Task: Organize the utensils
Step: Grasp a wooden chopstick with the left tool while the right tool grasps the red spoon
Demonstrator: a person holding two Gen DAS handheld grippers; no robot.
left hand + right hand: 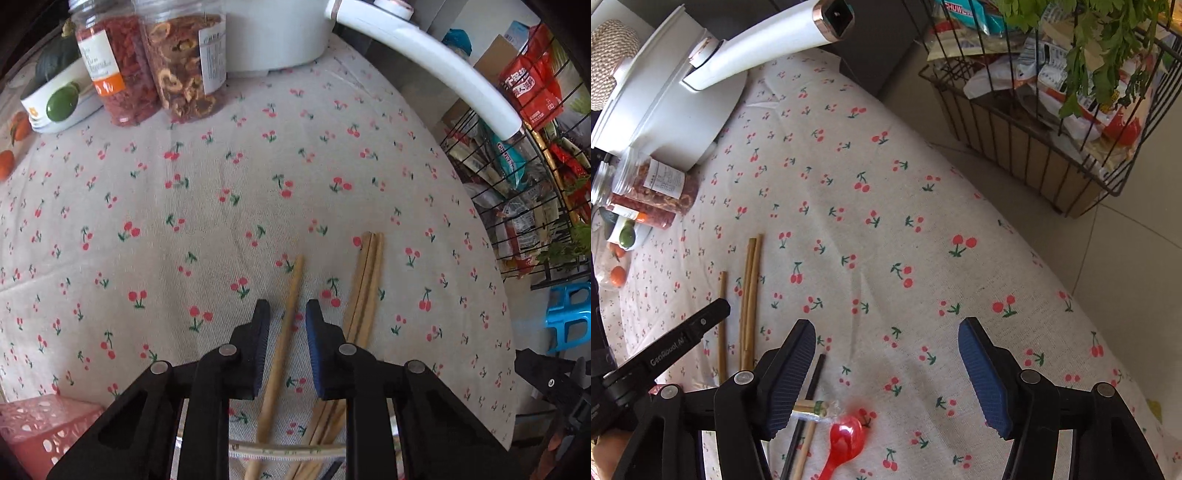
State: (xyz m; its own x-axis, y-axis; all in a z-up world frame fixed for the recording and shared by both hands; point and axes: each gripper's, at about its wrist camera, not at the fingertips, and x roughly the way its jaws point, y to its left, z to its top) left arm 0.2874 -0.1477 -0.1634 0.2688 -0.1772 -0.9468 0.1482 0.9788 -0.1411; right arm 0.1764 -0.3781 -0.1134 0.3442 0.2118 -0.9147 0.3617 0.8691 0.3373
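Observation:
A single wooden chopstick (284,332) lies on the cherry-print tablecloth between the open fingers of my left gripper (287,314), not touched. A bundle of wooden chopsticks (364,280) lies just right of it, and shows in the right wrist view (750,295) too. My right gripper (886,339) is open wide and empty above the cloth. Below it lie a red plastic spoon (844,445), a black chopstick (809,395) and a wrapped chopstick pair (812,410). A pink perforated basket (40,428) sits at the lower left.
Two jars of dried fruit (155,59), a white pot with a long handle (424,55), a tin (55,99) and oranges (7,162) stand at the table's far side. A wire rack of snack packets (1052,92) stands beyond the right table edge. A blue stool (569,317) is on the floor.

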